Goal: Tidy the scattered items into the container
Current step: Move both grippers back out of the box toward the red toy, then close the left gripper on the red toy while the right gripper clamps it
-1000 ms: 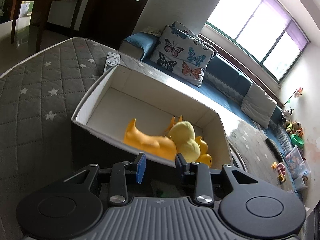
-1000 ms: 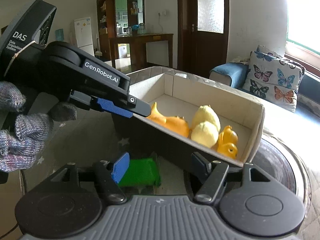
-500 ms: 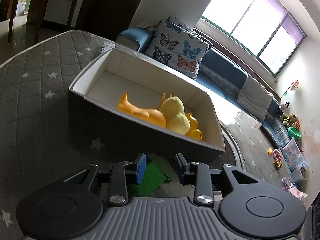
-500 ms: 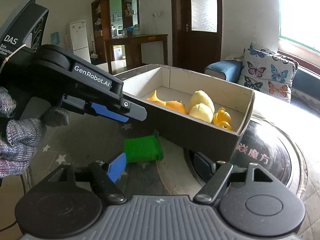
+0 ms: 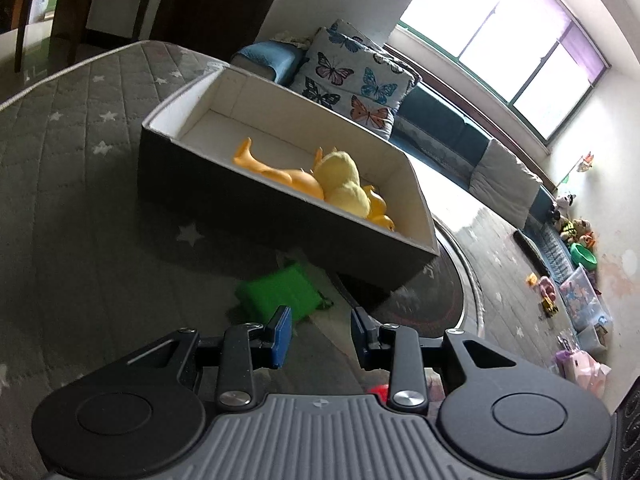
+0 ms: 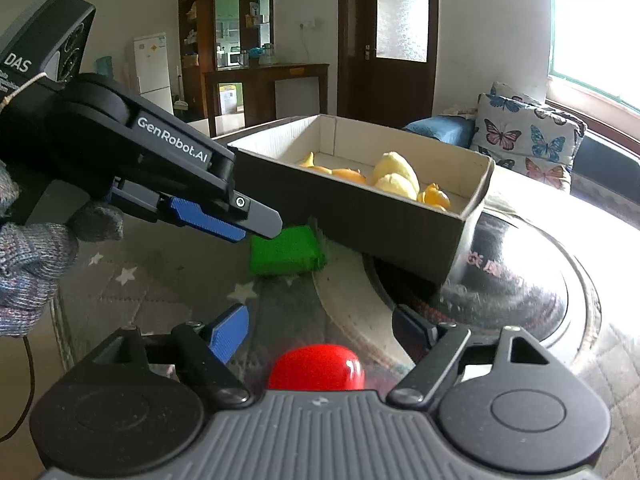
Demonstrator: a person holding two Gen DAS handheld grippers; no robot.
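Observation:
A dark cardboard box (image 5: 256,216) (image 6: 360,216) with a white inside holds an orange toy (image 5: 280,172), a yellow plush (image 5: 340,184) (image 6: 396,172) and a small yellow duck (image 6: 434,198). A green block (image 5: 280,292) (image 6: 286,250) lies on the grey star mat in front of the box. A red round item (image 6: 316,368) lies close under my right gripper. My left gripper (image 5: 320,336) is open and empty, just short of the green block; it shows in the right wrist view (image 6: 224,216). My right gripper (image 6: 320,328) is open wide and empty above the red item.
The box's right end sits on a dark round tray (image 6: 520,280). A butterfly cushion (image 5: 352,80) and a blue sofa (image 5: 440,132) stand behind. Toys and bins (image 5: 576,300) lie on the floor at right. A gloved hand (image 6: 32,248) holds the left gripper.
Both grippers have drawn back and down from the box. The green block has come fully into view and the red item has appeared below the right gripper. The left jaws stand wider apart.

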